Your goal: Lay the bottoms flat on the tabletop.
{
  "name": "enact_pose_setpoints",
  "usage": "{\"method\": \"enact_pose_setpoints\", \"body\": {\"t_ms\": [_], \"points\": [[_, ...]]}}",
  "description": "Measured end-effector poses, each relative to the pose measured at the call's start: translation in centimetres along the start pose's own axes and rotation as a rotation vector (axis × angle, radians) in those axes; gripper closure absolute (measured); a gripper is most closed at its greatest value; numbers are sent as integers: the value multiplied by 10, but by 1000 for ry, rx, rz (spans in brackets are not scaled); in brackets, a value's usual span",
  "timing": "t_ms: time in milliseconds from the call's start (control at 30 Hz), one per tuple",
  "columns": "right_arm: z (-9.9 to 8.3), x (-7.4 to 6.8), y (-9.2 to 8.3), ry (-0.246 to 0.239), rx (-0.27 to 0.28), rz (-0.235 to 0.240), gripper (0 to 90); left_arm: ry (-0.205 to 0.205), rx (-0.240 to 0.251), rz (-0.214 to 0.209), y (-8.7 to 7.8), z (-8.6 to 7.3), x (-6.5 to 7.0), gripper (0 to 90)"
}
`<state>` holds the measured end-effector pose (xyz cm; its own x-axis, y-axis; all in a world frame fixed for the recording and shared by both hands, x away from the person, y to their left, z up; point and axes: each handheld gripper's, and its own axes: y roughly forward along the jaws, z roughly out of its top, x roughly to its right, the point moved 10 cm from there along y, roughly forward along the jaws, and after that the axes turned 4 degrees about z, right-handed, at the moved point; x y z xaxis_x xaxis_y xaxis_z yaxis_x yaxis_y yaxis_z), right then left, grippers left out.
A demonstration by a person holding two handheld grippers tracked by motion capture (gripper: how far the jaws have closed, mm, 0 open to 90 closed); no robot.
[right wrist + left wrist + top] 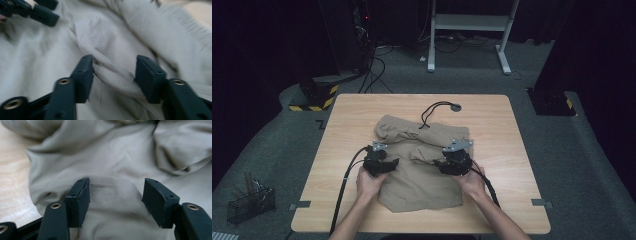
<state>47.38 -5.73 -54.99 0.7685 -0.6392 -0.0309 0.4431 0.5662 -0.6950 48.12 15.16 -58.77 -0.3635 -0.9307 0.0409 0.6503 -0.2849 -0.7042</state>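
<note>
Both the left gripper [393, 163] and right gripper [438, 163] hover, jaws apart, over the beige garment [422, 187] at the worktop's [507, 150] centre.

Beige garment [422, 165] rumpled on table [507, 150] — both tongs, left [388, 164] and right [443, 163], over it.

- A crumpled beige cloth garment [422, 165] lies at the middle of the rectangular light wooden table [507, 150].
- A thin black drawstring cord [435, 111] lies on the table behind the garment, one end touching it.
- The left black two-jaw gripper [393, 163] rests over the garment's left part; the right black two-jaw gripper [438, 163] over its right part, a raised fold [112, 72] between its jaws.
- A black wire basket [249, 204] stands on the floor, left of the table.
</note>
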Motion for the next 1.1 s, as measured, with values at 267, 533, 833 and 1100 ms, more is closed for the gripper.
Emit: {"method": "enact_pose_setpoints", "body": {"t_ms": [267,533,833,1100], "points": [[-13,34,-20,22,-11,-63,867,32,2,41,1,-1,-6,410],[-46,112,-77,183,53,-212,861,46,5,66,2,0,-9,412],[-64,119,-89,237,93,-213,645,30,-7,60,2,2,-4,383],[-10,56,-111,110,242,-105,538,67,37,0,-7,11,25,372]]}}
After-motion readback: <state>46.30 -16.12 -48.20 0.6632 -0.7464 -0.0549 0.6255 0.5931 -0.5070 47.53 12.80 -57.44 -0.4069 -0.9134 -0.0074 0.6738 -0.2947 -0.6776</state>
